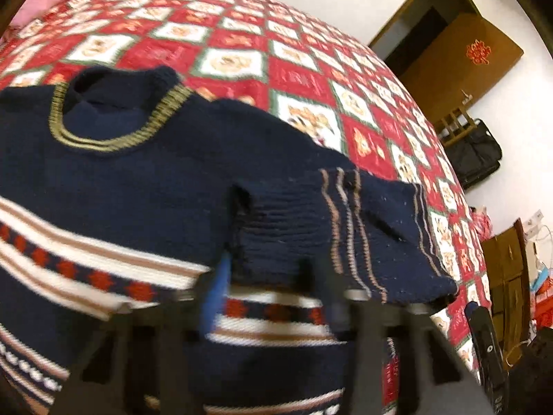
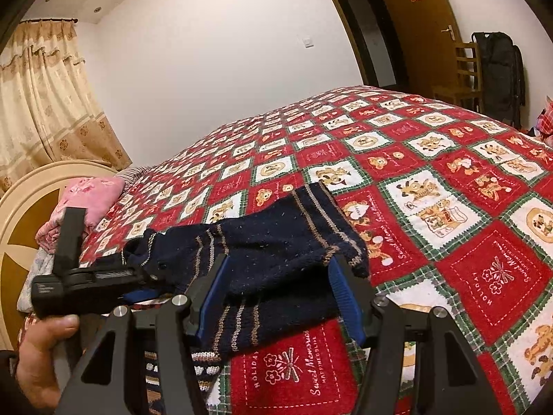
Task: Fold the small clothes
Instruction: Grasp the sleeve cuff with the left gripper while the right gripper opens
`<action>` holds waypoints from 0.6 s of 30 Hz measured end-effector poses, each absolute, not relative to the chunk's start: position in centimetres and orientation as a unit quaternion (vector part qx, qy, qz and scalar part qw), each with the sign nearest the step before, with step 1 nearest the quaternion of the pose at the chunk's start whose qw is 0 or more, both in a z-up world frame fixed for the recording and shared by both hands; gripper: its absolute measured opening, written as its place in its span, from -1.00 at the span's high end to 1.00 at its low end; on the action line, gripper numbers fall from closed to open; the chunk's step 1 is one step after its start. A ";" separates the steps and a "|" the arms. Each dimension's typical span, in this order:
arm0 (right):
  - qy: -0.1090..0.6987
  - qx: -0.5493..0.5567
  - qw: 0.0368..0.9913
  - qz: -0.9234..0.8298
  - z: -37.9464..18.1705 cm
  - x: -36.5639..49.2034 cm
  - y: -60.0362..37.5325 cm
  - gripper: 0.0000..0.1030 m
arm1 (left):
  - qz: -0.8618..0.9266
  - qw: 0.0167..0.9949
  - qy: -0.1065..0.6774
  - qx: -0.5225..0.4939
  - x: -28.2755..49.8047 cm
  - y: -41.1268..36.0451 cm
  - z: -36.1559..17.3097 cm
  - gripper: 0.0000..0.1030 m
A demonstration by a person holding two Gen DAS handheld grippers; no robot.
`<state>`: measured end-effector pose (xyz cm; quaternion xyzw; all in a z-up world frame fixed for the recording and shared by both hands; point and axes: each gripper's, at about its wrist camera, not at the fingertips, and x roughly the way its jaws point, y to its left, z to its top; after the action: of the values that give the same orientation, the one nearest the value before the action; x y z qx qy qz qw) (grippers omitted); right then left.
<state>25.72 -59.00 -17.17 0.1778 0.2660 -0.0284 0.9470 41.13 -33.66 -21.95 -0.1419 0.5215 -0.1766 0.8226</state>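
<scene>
Navy sweater [image 1: 138, 180]: I've one sleeve [image 1: 328, 228] folded inward, body unfolded; left gripper [image 1: 273, 297] and right gripper [image 2: 276, 294] both spread over the knit.

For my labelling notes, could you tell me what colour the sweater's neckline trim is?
Olive-tan stripes on the navy sweater; clearest in the left wrist view.

White walls [image 2: 214, 69], beige curtain [image 2: 45, 97], brown door [image 2: 425, 17]
</scene>
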 end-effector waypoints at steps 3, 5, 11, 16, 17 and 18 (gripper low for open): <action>0.268 0.177 0.947 -0.029 -17.2 25.8 -58.9 -0.16 | -0.203 0.818 0.518 -0.146 41.3 -34.3 -21.8 0.84; 0.266 0.177 0.947 -0.029 -17.2 25.7 -58.9 -0.16 | -0.206 0.827 0.504 -0.140 41.1 -34.0 -21.1 0.84; 0.258 0.179 0.949 -0.032 -16.9 25.5 -59.1 -0.18 | -0.223 0.838 0.479 -0.137 40.7 -30.2 -18.6 0.85; 0.260 0.178 0.949 -0.027 -17.2 25.5 -58.8 -0.30 | -0.218 0.847 0.467 -0.128 40.3 -26.7 -17.2 0.85; 0.259 0.175 0.949 -0.025 -17.2 25.5 -58.7 -0.30 | -0.214 0.851 0.464 -0.126 40.3 -26.0 -17.0 0.85; 0.259 0.172 0.950 -0.023 -17.2 25.5 -58.5 -0.30 | -0.211 0.853 0.461 -0.126 40.3 -25.3 -16.9 0.85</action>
<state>25.51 -58.52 -17.19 0.1717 0.2590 -0.0225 0.9502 40.28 -25.32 -16.90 -0.1259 0.4606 -0.2110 0.8529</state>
